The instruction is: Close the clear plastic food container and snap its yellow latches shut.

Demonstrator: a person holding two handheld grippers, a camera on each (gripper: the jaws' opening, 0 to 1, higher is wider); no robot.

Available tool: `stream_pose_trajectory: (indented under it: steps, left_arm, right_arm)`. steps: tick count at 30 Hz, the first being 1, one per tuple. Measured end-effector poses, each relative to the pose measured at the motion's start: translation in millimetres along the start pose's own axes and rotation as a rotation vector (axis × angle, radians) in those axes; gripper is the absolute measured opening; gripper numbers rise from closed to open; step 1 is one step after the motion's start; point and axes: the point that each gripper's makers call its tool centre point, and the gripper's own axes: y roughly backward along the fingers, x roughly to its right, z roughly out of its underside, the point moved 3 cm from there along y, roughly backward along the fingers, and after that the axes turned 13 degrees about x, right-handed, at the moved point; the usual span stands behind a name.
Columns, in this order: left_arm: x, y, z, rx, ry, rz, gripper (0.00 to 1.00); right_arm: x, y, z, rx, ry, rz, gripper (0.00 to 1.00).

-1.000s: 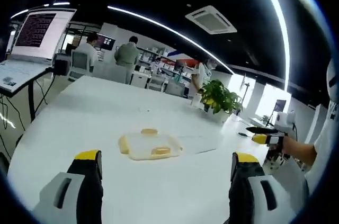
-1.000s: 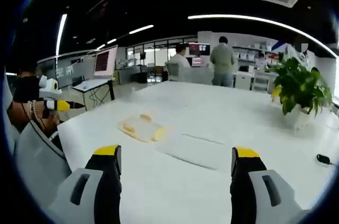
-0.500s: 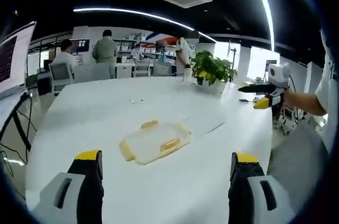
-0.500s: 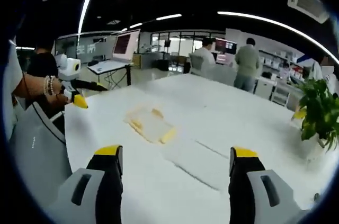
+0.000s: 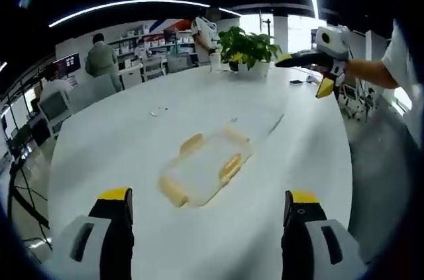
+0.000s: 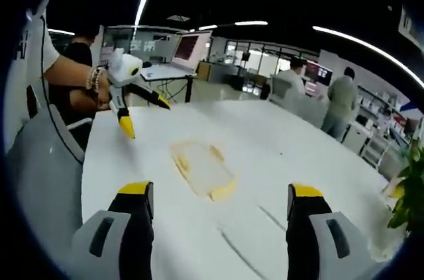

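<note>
A clear plastic food container point(image 5: 205, 166) with yellow latches point(image 5: 230, 168) lies flat on the white table point(image 5: 119, 141), a little ahead of my left gripper point(image 5: 207, 217), which is open with nothing between its jaws. In the right gripper view the same container point(image 6: 203, 167) lies ahead of my right gripper point(image 6: 217, 210), also open and empty. The right gripper point(image 5: 317, 67) shows held up at the upper right of the left gripper view. The left gripper point(image 6: 130, 96) shows held in a hand at the upper left of the right gripper view.
A potted plant point(image 5: 246, 46) stands at the table's far end. A clear sheet point(image 5: 265, 121) lies beyond the container. People stand and sit by desks point(image 6: 331, 94) in the background. A laptop on a stand point(image 6: 173, 61) is off the table's side.
Both views have swung round and closer to the table; the container now lies nearer and more central. Each other gripper appears higher and larger in the opposite view. The container itself has not moved.
</note>
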Motion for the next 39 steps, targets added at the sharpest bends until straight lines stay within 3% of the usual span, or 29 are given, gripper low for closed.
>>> stream_pose_trajectory:
  steps: [3, 5, 8, 13, 16, 19, 23, 28, 32, 35, 39]
  left_arm:
    - [-7.1, -8, 4.2, -0.038, -0.036, 0.026, 0.90]
    - [-11.1, -13, 6.3, -0.063, -0.041, 0.045, 0.91]
    - [-18.7, -22, 7.6, -0.101, -0.093, 0.087, 0.91]
    - [-29.4, -35, 4.7, -0.137, -0.141, 0.134, 0.88]
    - [-34.7, -44, 3.3, -0.158, -0.166, 0.163, 0.86]
    - [-36.9, -53, 8.8, -0.215, -0.216, 0.225, 0.81]
    - [-39.5, -64, 19.8, -0.283, -0.289, 0.282, 0.82]
    - [-40.7, -72, 24.1, -0.306, -0.272, 0.327, 0.81]
    - [-48.8, -76, 28.8, -0.341, -0.342, 0.356, 0.81]
    - [-52.6, -81, 31.5, -0.364, -0.333, 0.365, 0.81]
    - [-53.1, -86, 33.8, -0.387, -0.355, 0.395, 0.79]
  right_arm:
    - [1, -9, 0.5, -0.016, 0.000, -0.040, 0.77]
    - [3, -15, 5.6, -0.061, 0.012, -0.072, 0.71]
    - [6, -29, 6.4, -0.063, 0.027, -0.119, 0.75]
    - [5, -47, 14.4, -0.141, 0.126, -0.227, 0.72]
    - [8, -61, 16.2, -0.153, 0.143, -0.254, 0.73]
    - [11, -72, 22.4, -0.193, 0.168, -0.313, 0.72]
    - [21, -85, 35.8, -0.242, 0.179, -0.336, 0.72]
    - [21, -96, 48.8, -0.288, 0.194, -0.389, 0.72]
    - [20, -104, 60.1, -0.328, 0.205, -0.431, 0.72]
    - [20, -108, 66.4, -0.352, 0.207, -0.449, 0.76]
    - [22, -115, 77.6, -0.401, 0.215, -0.484, 0.72]
